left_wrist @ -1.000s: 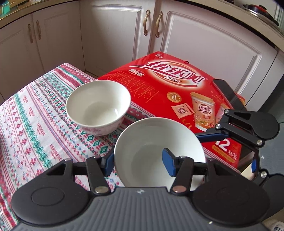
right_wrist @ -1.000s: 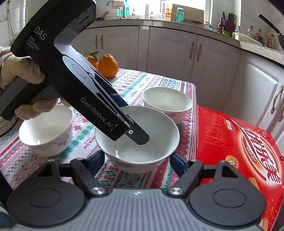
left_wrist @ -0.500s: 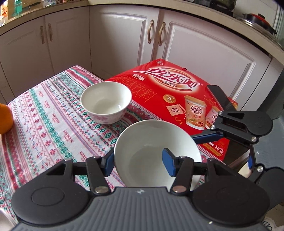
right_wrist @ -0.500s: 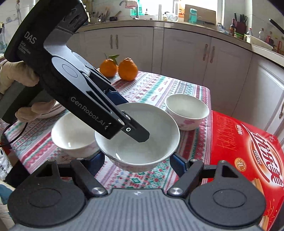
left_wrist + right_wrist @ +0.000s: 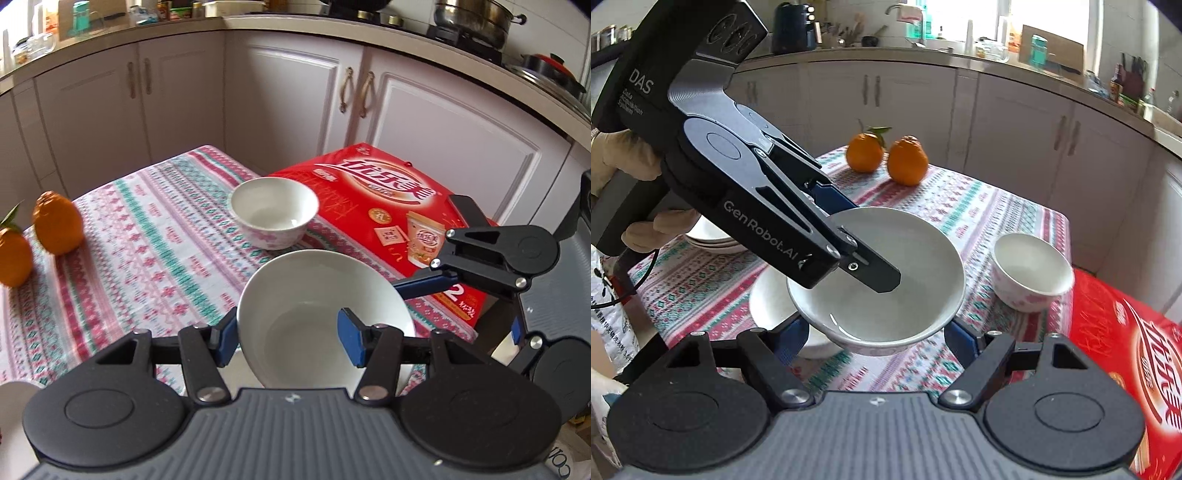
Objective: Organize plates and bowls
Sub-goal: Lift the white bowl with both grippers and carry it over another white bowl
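Left tongs clamp the big bowl's rim; right tongs gape wide beneath it; target bowl sits lower left.

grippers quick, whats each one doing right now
Left gripper: shut on the rim of the large white ceramic bowl, which is lifted.
Right gripper: open, fingers either side of that bowl, gripping nothing.

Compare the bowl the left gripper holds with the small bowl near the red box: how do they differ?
The held bowl is wider and shallower; the small bowl is narrower and deeper. The held bowl hangs tilted above the tablecloth, pinched at its rim by the left gripper; the small bowl sits upright and untouched. Both are white inside and empty.
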The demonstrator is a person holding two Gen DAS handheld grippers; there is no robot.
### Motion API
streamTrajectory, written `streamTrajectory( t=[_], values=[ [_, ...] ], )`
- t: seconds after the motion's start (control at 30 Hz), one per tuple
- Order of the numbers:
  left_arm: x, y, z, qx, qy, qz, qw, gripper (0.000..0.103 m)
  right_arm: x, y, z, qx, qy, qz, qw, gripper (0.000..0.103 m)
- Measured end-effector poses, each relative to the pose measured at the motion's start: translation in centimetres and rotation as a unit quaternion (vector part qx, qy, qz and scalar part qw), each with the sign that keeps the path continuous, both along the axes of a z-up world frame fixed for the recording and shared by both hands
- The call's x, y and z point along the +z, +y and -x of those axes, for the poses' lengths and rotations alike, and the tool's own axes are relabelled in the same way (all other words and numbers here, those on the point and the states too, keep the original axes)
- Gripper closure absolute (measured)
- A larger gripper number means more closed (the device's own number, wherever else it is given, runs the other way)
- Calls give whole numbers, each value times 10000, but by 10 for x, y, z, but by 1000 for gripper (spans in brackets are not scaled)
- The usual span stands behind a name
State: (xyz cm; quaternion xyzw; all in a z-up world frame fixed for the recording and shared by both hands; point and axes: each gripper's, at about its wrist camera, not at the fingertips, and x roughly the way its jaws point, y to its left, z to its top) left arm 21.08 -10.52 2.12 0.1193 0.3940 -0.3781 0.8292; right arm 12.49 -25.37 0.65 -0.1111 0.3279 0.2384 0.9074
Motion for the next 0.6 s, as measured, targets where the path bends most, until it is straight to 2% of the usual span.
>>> streamTrajectory(
  t=[0.27, 0.6],
  values=[
    [-6, 34, 0, 318, 52, 62, 9995, 48, -3, 28, -8, 295, 73, 27, 9995, 19],
    [-19, 54, 1, 447, 138, 140, 9988, 48, -14, 47, -15, 424, 217, 89, 9988, 19]
  ],
)
